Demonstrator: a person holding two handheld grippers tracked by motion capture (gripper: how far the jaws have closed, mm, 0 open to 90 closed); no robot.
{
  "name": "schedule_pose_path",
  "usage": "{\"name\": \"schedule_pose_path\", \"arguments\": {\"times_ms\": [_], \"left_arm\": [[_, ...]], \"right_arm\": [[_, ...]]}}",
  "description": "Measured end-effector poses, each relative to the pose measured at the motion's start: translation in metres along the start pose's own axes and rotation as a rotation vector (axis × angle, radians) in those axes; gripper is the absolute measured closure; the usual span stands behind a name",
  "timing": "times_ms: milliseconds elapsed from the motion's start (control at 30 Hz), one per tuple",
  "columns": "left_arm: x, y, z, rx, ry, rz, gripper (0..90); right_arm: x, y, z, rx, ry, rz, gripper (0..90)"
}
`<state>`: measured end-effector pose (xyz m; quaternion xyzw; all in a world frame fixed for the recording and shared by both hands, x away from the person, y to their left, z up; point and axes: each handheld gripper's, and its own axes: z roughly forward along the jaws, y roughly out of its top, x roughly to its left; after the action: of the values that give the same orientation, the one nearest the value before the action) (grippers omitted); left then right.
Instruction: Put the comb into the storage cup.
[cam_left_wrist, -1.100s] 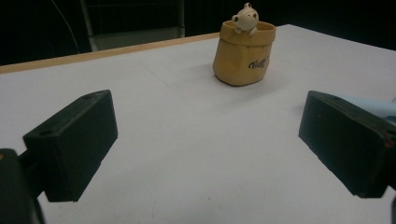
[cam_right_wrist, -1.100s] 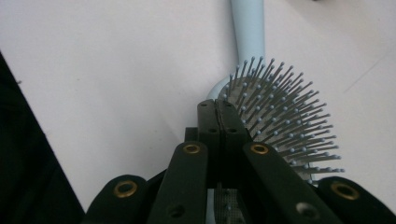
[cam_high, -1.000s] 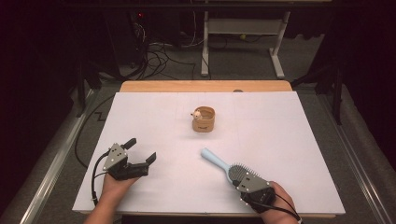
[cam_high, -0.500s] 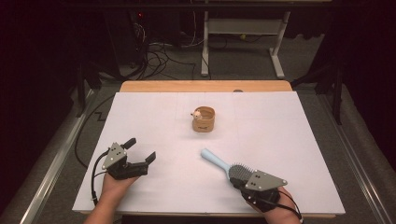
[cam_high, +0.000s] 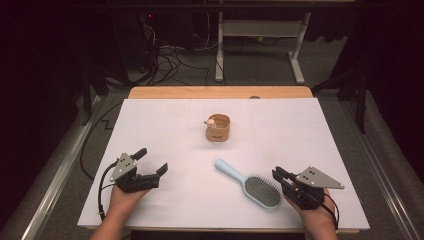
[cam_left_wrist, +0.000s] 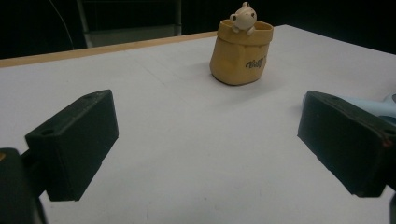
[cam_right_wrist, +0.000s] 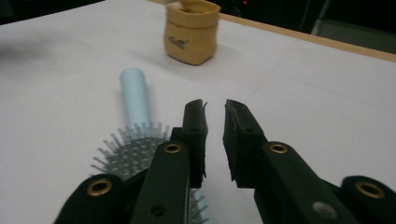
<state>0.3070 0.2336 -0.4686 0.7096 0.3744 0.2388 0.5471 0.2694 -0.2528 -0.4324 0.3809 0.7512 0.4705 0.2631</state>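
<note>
Since a second ago the right gripper (cam_high: 281, 176) has let go of the pale blue hairbrush (cam_high: 250, 183) and slid off to the right; the brush now lies on the white table cover (cam_high: 165, 125), bristles up, its handle pointing up and left toward the middle of the table. The gripper sits just beside the brush head, on its right, with the hand (cam_high: 316, 216) under it near the table's near edge. Its jaws have just been opening a little: in the right gripper view they stand a narrow slit apart with nothing between them, and the brush head (cam_right_wrist: 135, 149) lies to their left. The left gripper (cam_high: 152, 165) has kept its place at the near left, jaws spread wide and empty, pointing toward the middle. Farther back, near the centre, stands a small tan pouch-shaped holder (cam_high: 218, 128), upright, well apart from the brush and from both grippers. A little cream bear figure (cam_left_wrist: 244, 17) peeks over its rim in the left gripper view; what else is inside I cannot tell.
</note>
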Motion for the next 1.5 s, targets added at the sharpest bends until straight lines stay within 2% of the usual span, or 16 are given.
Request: {"name": "schedule_pose_path", "arguments": {"times_ms": [33,67,100,167,200,267,333,433,467,500,600,733,900,1200,1333,1500], "left_arm": [[0.0,0.0,0.0,0.0,0.0,0.001,5.7],[0.0,0.0,0.0,0.0,0.0,0.001,5.6],[0.0,0.0,0.0,0.0,-0.001,0.0,5.6],[0.0,0.0,0.0,0.0,-0.001,0.0,5.5],[0.0,0.0,0.0,0.0,-0.004,0.0,5.5],[0.0,0.0,0.0,0.0,-0.003,0.001,5.5],[-0.001,0.0,0.0,-0.001,-0.005,0.0,5.4],[-0.001,0.0,-0.001,-0.003,-0.004,0.001,5.3],[0.0,0.0,-0.001,-0.003,-0.005,0.001,5.3],[0.0,0.0,-0.001,-0.003,-0.005,0.001,5.2],[-0.001,0.001,-0.001,-0.003,-0.007,0.0,5.1],[-0.001,0.0,-0.001,0.012,-0.023,-0.006,5.0],[-0.004,0.0,0.0,0.003,-0.03,0.019,4.1],[-0.003,0.003,-0.004,0.024,-0.032,0.04,2.1],[-0.007,0.005,-0.004,0.026,-0.039,0.068,0.0],[-0.008,0.002,0.0,0.043,-0.032,0.07,0.0]], "right_arm": [[-0.006,-0.002,0.001,0.002,-0.022,0.025,75.3],[-0.006,-0.002,0.001,0.002,-0.022,0.025,75.3],[-0.013,-0.005,0.002,0.002,-0.035,0.054,69.5],[-0.014,-0.006,0.002,0.006,-0.036,0.062,68.3],[-0.018,-0.008,0.002,0.01,-0.047,0.079,62.7],[-0.019,-0.009,0.002,0.012,-0.055,0.087,60.1],[-0.024,-0.012,0.003,0.016,-0.064,0.113,50.0],[-0.027,-0.014,0.004,0.015,-0.075,0.125,43.8],[-0.029,-0.016,0.004,0.013,-0.08,0.138,38.3],[-0.029,-0.016,0.004,0.013,-0.08,0.138,38.3],[-0.031,-0.017,0.006,0.002,-0.103,0.147,25.9],[-0.03,-0.016,0.006,-0.014,-0.115,0.14,20.1],[-0.029,-0.013,0.008,-0.029,-0.155,0.146,0.9],[-0.03,-0.007,0.013,-0.005,-0.197,0.135,0.3],[-0.034,-0.009,0.018,0.056,-0.194,0.14,0.3],[-0.04,-0.008,0.02,0.133,-0.192,0.121,0.3]]}}
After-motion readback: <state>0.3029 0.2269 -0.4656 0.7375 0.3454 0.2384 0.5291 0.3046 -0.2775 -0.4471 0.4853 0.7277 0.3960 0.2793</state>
